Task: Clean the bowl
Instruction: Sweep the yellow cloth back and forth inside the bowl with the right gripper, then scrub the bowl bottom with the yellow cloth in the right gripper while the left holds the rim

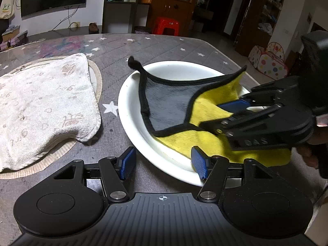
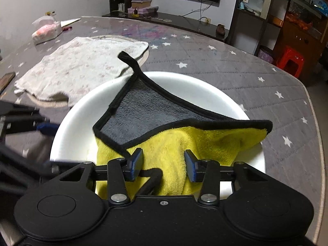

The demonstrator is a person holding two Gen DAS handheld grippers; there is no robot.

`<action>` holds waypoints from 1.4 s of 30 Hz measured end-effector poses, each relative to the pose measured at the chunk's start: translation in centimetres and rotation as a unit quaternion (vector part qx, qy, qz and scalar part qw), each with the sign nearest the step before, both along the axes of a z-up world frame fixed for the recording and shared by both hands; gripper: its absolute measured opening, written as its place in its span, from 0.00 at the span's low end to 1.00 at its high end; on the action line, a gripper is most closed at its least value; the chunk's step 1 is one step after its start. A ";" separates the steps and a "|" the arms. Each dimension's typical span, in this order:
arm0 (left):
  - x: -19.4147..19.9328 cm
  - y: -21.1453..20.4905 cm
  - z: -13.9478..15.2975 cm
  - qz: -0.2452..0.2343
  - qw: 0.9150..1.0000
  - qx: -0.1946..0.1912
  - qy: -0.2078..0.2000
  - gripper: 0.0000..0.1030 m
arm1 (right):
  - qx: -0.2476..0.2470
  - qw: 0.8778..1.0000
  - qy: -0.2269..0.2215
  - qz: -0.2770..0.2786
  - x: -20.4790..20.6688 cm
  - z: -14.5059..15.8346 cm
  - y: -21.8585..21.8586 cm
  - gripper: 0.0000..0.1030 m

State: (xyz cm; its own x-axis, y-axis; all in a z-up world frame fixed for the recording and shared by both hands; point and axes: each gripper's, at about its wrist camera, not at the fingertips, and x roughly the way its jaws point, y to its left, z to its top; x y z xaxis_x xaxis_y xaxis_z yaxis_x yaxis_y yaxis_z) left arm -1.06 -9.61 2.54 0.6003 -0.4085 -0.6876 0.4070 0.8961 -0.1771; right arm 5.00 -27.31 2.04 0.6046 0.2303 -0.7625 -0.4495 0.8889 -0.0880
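A wide white bowl stands on the grey star-patterned table. Draped in it is a cloth, yellow on one side, grey on the other, with black edging; its loop corner sticks up over the far rim. My right gripper reaches in from the right and is shut on a bunched yellow fold of the cloth near the bowl's near side. My left gripper stands open astride the bowl's near-left rim, one pad outside over the table, the other inside beside the cloth.
A white patterned towel lies on a round beige mat left of the bowl. A tissue pack sits at the far left of the table and a dark flat object at its left edge. The table's edge curves round on the right.
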 end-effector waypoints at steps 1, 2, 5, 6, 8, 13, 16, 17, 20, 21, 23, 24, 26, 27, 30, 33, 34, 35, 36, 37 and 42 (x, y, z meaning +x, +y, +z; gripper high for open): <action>0.0 0.0 0.0 0.000 1.000 0.000 0.000 0.60 | -0.003 1.000 0.000 0.001 -0.1 0.0 0.0 0.45; 0.0 0.0 0.0 0.000 1.000 0.001 0.000 0.60 | -0.012 1.000 0.001 0.003 -0.5 0.1 -0.2 0.45; 0.0 0.0 0.0 0.000 1.000 0.001 0.000 0.60 | -0.026 1.000 0.002 0.004 -1.0 0.2 -0.5 0.45; 0.1 0.0 -0.1 0.000 1.000 0.001 0.000 0.60 | -0.027 1.000 0.003 0.002 -1.0 0.2 -0.7 0.45; 0.2 0.1 -0.1 0.000 1.000 0.001 -0.001 0.60 | -0.027 1.000 0.004 -0.003 -0.9 0.1 -0.9 0.45; 0.4 0.1 -0.2 -0.001 1.000 0.002 -0.001 0.60 | -0.018 1.000 0.003 -0.011 -0.5 0.0 -1.3 0.46; 0.3 0.0 -0.2 0.000 1.000 0.002 -0.001 0.60 | -0.010 1.000 0.001 -0.020 -0.1 -0.1 -1.7 0.46; 0.2 0.0 -0.2 0.000 1.000 0.002 -0.001 0.60 | -0.006 1.000 0.000 -0.024 0.1 -0.1 -1.8 0.46; 0.1 0.0 -0.1 0.000 1.000 0.003 -0.001 0.60 | 0.003 0.999 -0.004 -0.034 0.6 -0.3 -1.9 0.46; 0.0 0.0 -0.1 0.000 1.000 0.003 -0.001 0.60 | 0.004 0.999 -0.005 -0.036 0.8 -0.3 -2.0 0.46; -0.1 -0.1 -0.1 0.000 1.000 0.003 -0.001 0.60 | 0.005 0.999 -0.008 -0.039 1.2 -0.3 -2.0 0.47; -0.1 -0.1 -0.1 0.000 1.000 0.003 -0.002 0.60 | 0.006 0.999 -0.009 -0.041 1.3 -0.3 -2.0 0.47; -0.1 -0.1 -0.1 0.000 1.000 0.003 -0.002 0.60 | 0.010 0.999 -0.013 -0.046 1.8 -0.4 -1.9 0.47; -0.2 -0.1 -0.1 -0.001 1.000 0.003 -0.003 0.61 | 0.012 0.999 -0.014 -0.047 1.9 -0.4 -1.8 0.48; -0.2 -0.2 -0.1 -0.001 1.000 0.004 -0.004 0.61 | 0.015 0.998 -0.019 -0.052 2.4 -0.5 -1.6 0.48; -0.2 -0.2 -0.2 -0.002 1.000 0.004 -0.005 0.61 | 0.018 0.998 -0.022 -0.055 2.9 -0.6 -1.3 0.48; -0.1 -0.2 -0.2 -0.002 1.000 0.004 -0.005 0.61 | 0.019 0.998 -0.022 -0.056 3.0 -0.6 -1.3 0.48; -0.2 -0.2 -0.2 -0.002 1.000 0.004 -0.005 0.61 | 0.020 0.998 -0.022 -0.056 3.1 -0.6 -1.2 0.48; -0.2 -0.2 -0.2 -0.002 1.000 0.004 -0.005 0.61 | 0.020 0.998 -0.023 -0.056 3.3 -0.6 -1.1 0.48; -0.1 -0.2 -0.2 -0.002 1.000 0.003 -0.005 0.61 | 0.021 0.998 -0.024 -0.057 3.5 -0.6 -0.8 0.48; -0.1 -0.1 -0.2 -0.002 1.000 0.003 -0.005 0.61 | 0.022 0.998 -0.028 -0.053 4.1 -0.7 0.1 0.48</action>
State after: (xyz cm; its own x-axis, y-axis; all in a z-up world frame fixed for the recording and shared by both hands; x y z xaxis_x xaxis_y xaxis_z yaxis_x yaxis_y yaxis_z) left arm -1.13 -9.73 2.31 0.6062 -0.4065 -0.6836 0.4116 0.8958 -0.1677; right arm 9.10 -27.17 1.37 0.6681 0.1949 -0.7181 -0.3484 0.9347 -0.0705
